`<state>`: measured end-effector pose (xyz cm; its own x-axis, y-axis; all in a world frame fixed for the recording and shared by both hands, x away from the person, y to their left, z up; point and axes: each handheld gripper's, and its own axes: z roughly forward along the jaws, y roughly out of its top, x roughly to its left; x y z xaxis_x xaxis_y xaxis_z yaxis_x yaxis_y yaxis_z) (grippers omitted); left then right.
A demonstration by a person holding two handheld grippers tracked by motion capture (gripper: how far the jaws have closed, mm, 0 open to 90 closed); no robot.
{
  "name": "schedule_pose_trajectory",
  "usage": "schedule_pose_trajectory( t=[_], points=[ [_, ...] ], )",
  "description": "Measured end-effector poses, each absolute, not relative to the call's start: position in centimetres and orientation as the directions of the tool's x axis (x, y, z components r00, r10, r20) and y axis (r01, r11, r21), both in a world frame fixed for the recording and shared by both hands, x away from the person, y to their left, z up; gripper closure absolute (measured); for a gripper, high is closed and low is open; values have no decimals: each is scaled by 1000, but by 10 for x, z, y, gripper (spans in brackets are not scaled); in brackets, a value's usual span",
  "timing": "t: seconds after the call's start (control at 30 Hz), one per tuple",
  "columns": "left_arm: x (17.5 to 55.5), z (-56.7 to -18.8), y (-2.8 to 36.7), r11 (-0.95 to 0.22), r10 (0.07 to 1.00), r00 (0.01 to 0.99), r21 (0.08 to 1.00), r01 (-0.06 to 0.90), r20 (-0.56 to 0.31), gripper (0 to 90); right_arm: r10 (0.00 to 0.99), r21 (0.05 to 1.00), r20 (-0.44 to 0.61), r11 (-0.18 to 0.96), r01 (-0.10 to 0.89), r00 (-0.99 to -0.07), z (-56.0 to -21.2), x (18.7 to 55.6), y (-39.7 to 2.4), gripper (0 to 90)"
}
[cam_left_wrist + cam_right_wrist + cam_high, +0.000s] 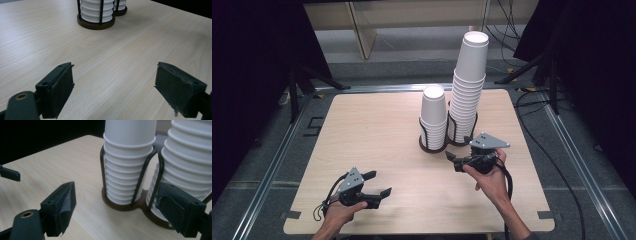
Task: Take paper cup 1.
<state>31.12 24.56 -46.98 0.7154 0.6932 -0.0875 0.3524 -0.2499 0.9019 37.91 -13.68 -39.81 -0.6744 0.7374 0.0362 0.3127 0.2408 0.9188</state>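
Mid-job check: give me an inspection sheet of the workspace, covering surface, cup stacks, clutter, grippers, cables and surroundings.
Surface: light wood table, bare apart from the cup holders.
Job's things: short cup stack and tall cup stack, white cups nested upside down, each upright in a dark wire holder; the two holders stand side by side.
Clutter: nothing seen.
Grippers: left gripper open, empty, near the table's front; right gripper open, empty, just in front of the holders, not touching them.
Cables: one cable lies on the floor right of the table.
Surroundings: dark curtains, grey floor, metal rail beside the table.
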Motion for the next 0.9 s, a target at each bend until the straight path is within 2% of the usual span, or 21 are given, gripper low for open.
schedule_pose_trajectory(
  t=[0.3, 0.9],
  points=[
    [311, -470, 246, -258, 691, 718, 901, 350, -81, 145, 732, 931, 12, 240, 274, -681, -374, 391, -122, 170],
    [312, -472, 243, -239, 682, 725, 909, 342, -94, 145, 784, 946, 5, 198, 257, -621, -344, 432, -88, 171]
  ],
)
